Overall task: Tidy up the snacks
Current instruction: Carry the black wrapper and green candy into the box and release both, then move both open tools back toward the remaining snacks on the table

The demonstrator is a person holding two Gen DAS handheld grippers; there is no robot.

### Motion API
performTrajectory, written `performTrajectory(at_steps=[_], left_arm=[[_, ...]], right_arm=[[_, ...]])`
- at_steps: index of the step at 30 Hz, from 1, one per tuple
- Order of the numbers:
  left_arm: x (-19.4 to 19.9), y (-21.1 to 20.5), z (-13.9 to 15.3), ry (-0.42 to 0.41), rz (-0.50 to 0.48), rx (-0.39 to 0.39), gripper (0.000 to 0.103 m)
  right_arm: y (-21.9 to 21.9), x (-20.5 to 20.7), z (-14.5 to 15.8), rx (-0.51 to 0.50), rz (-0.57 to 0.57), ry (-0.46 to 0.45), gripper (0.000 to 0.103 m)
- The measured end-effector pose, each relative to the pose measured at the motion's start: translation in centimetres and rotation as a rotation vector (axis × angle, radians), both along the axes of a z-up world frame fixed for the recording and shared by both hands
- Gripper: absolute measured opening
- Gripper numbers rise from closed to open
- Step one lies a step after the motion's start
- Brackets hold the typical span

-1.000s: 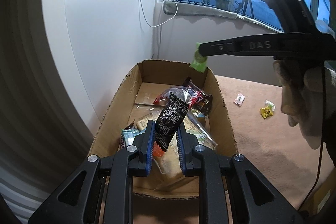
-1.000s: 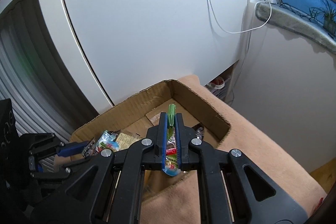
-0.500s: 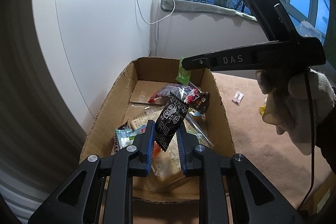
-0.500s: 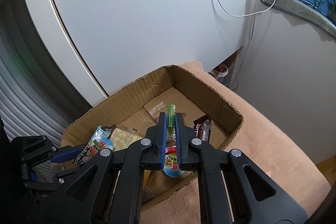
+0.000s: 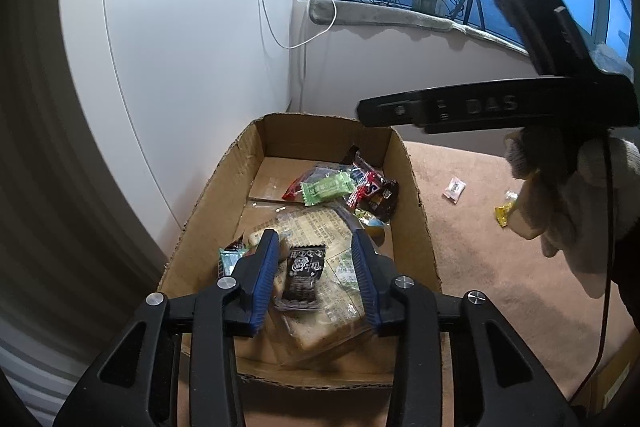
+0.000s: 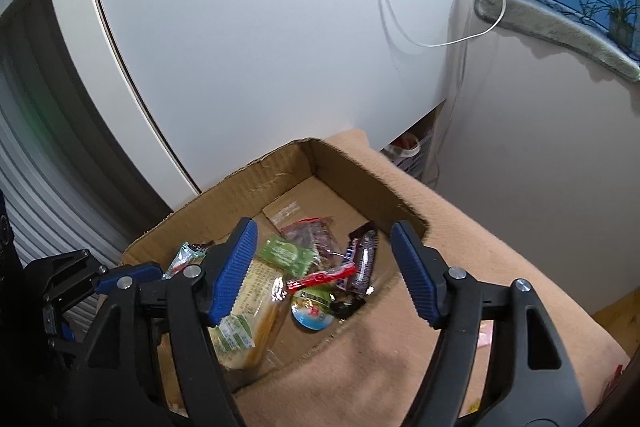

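An open cardboard box [image 5: 416, 195] [image 6: 360, 179] holds several snacks. My left gripper [image 5: 316, 255] is open above the box's near end. A black packet [image 5: 302, 277] lies loose between its fingers on a clear-wrapped cracker pack [image 5: 332, 303]. My right gripper [image 6: 324, 247] is open and empty above the box; it also shows in the left wrist view [image 5: 368, 111]. A green packet [image 5: 328, 189] [image 6: 288, 255] lies in the box among red and dark wrappers [image 5: 372, 191].
The box sits on a tan blanket [image 5: 480, 247] beside a white wall panel [image 5: 180, 67]. Three small sweets, two of them [image 5: 454, 189] [image 5: 502, 215], lie on the blanket to the right. A round jelly cup [image 6: 312, 311] is in the box.
Both grippers opened. The black packet dropped from the left gripper onto the cracker pack. The green packet dropped from the right gripper into the box.
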State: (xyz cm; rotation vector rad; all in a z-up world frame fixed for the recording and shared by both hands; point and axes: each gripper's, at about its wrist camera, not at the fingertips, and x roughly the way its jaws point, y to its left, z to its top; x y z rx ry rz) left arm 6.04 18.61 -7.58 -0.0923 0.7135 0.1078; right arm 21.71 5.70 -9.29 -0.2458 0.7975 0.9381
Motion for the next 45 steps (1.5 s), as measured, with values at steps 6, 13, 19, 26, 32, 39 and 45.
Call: performTrajectory(at_steps=[6, 13, 19, 26, 32, 39, 45], left_arm=[[-0.3, -0.3, 0.7, -0.018, 0.011, -0.001, 0.037], [-0.7, -0.9, 1.8, -0.052, 0.026, 0.002, 0.037], [-0.8, -2.2, 2.6, -0.075, 0.015, 0.000, 0.037], [-0.3, -5.2, 3.2, -0.096, -0.032, -0.008, 0.037], [1.1, -9.1, 2.8, -0.085, -0.107, -0.023, 0.037], [3.4, -13.7, 1.1, -0.042, -0.205, -0.069, 0.048], [5.9, -17.0, -0.9, 0.017, -0.262, -0.089, 0.053]], right_arm=[[-3.5, 0.0, 1.7, 0.047, -0.037, -0.013, 0.072], [-10.1, -0.7, 4.1, 0.117, -0.084, -0.042, 0.072], [-16.6, -1.7, 5.0, 0.154, -0.157, -0.064, 0.072], [-23.8, -2.6, 4.9, 0.151, -0.267, -0.095, 0.073], [-29.6, -2.9, 4.6, 0.124, -0.361, -0.124, 0.085], [-35.7, -1.3, 3.3, 0.065, -0.484, -0.153, 0.087], [-38.7, 1.7, 0.7, 0.019, -0.536, -0.112, 0.087]])
